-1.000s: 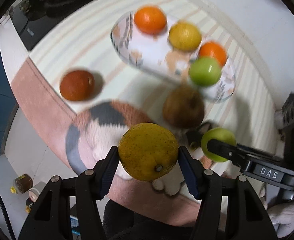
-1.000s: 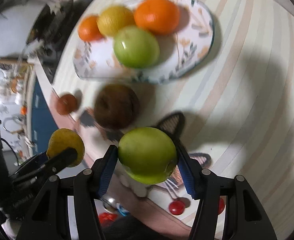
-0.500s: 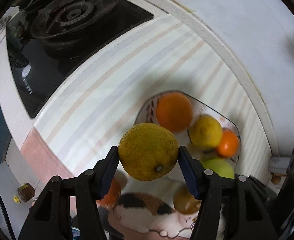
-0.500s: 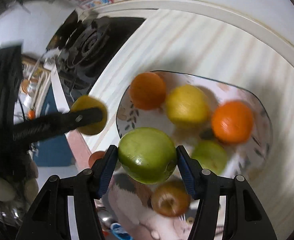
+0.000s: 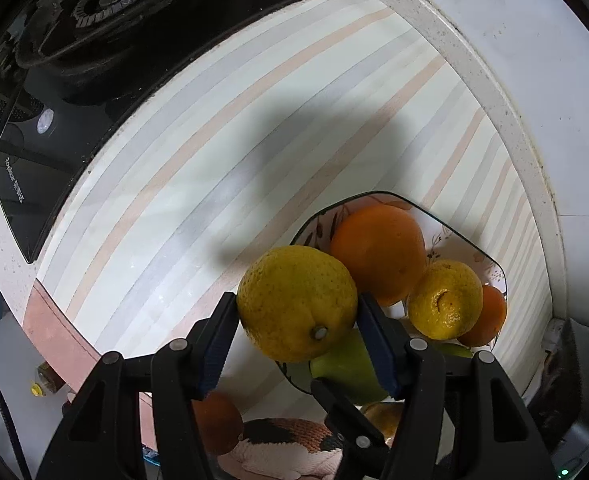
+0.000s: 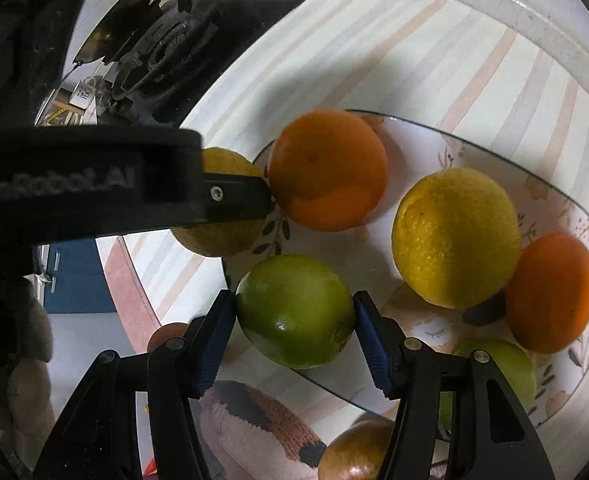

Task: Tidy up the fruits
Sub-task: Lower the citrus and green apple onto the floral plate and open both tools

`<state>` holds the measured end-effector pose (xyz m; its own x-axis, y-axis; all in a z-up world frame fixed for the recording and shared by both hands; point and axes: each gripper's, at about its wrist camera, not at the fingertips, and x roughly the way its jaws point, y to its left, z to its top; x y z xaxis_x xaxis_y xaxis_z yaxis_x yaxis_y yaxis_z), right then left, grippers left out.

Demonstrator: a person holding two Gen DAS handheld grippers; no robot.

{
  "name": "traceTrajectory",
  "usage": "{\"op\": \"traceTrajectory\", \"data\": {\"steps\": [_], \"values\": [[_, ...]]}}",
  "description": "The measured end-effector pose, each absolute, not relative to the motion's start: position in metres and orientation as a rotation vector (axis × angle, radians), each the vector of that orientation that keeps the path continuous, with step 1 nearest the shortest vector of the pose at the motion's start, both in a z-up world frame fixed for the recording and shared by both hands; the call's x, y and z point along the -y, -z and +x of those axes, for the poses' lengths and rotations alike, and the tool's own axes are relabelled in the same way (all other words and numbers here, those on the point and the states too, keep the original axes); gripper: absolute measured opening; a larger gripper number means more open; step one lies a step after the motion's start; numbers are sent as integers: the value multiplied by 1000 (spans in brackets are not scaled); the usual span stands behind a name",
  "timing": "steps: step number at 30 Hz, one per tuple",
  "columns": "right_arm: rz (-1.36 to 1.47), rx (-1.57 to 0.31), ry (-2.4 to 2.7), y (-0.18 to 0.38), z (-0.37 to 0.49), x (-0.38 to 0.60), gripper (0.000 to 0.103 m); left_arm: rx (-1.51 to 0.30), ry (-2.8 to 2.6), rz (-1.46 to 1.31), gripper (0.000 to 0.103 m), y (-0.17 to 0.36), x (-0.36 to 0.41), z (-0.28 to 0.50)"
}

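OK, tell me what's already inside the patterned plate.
The plate holds two oranges, a yellow citrus and a green apple partly hidden by the right tongs; beneath them, nothing shows.

I see pastel pink, grey and cream stripes on the countertop mat, a white floral-printed plate with a dark rim, and blue gripper pads.

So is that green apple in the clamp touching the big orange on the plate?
Apart. The right wrist view shows bare plate between the green apple and the big orange.
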<state>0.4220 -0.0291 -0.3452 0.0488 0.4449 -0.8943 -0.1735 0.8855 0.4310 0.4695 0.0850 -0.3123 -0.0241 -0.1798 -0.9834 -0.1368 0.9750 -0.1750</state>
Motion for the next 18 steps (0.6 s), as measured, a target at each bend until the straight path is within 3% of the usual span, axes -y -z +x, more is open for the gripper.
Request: {"op": "traceTrajectory", "data": {"steps": [9, 13, 18], "values": [[250, -1468, -479, 347, 420, 36, 63, -1629, 29, -189, 58, 316, -76, 472], [260, -1462, -473, 339, 418, 41, 79, -1611, 29, -202, 61, 311, -76, 469], [230, -1445, -464, 325, 409, 48, 80, -1586, 19, -186, 63, 304, -77, 465]]}}
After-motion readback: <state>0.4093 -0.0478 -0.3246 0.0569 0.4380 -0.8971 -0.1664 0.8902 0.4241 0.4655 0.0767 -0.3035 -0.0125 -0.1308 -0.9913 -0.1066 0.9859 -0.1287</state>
